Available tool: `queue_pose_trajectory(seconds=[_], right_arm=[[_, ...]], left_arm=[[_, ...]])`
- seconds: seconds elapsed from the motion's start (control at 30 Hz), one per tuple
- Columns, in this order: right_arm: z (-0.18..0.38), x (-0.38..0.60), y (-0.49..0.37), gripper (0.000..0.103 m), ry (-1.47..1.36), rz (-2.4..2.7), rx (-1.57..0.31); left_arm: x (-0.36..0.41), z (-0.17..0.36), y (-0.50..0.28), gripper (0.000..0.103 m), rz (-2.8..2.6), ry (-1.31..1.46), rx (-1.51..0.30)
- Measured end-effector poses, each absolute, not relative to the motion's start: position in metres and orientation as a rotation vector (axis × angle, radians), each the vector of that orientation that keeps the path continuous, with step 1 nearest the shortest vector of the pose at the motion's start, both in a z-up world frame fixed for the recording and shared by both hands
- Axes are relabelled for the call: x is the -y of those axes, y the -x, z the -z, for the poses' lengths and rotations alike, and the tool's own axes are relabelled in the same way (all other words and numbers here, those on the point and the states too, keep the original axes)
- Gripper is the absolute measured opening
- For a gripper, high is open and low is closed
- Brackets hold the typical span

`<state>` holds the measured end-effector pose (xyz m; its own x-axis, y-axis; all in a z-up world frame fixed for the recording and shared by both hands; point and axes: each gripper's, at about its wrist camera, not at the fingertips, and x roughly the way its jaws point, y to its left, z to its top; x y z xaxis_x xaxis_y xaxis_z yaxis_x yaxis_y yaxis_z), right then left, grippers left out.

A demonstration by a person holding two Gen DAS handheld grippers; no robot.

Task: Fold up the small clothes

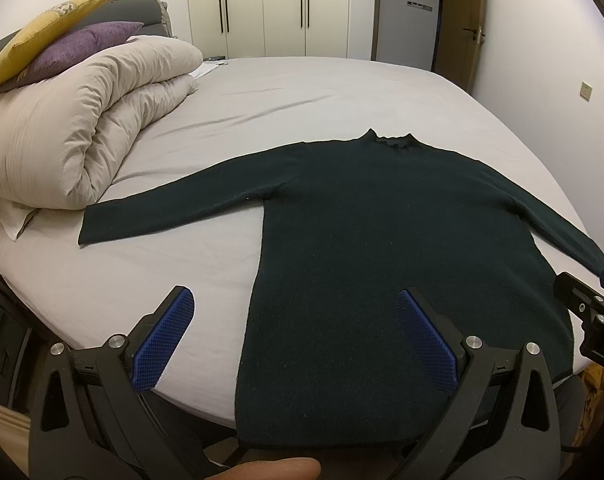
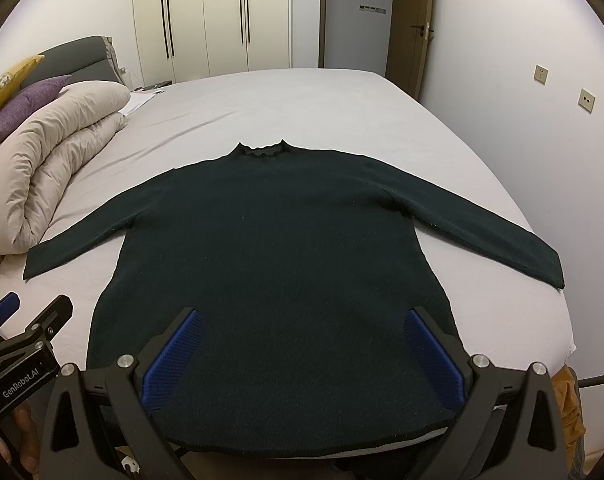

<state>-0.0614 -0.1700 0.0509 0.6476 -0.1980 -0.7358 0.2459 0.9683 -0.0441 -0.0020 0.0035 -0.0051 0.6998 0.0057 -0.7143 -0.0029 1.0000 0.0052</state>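
A dark green long-sleeved sweater (image 1: 382, 240) lies flat on the grey bed sheet (image 1: 262, 100), collar far, hem at the near edge, both sleeves spread out. It also shows in the right wrist view (image 2: 282, 248). My left gripper (image 1: 294, 300) is open and empty, held above the sweater's lower left edge. My right gripper (image 2: 302, 316) is open and empty above the middle of the hem. The right gripper also shows at the right edge of the left wrist view (image 1: 590, 304); the left gripper shows at the lower left of the right wrist view (image 2: 30, 320).
A folded beige duvet (image 1: 82, 128) with a purple cushion (image 1: 78, 48) and a yellow cushion (image 1: 42, 28) lies at the bed's left. Wardrobe doors (image 2: 206, 16) and a door (image 2: 418, 20) stand behind. A wall runs along the right (image 2: 522, 60).
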Motion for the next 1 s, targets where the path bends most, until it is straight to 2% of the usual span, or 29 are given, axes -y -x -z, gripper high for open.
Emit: queue_pose_trajectory(seconds=[1.0], right_arm=[[-0.0472,0.1707,0.0643,0.103,-0.059,0.252,-0.832]], left_arm=[[-0.0027,0.0044,0.002,0.103,-0.005,0.0,-0.801]])
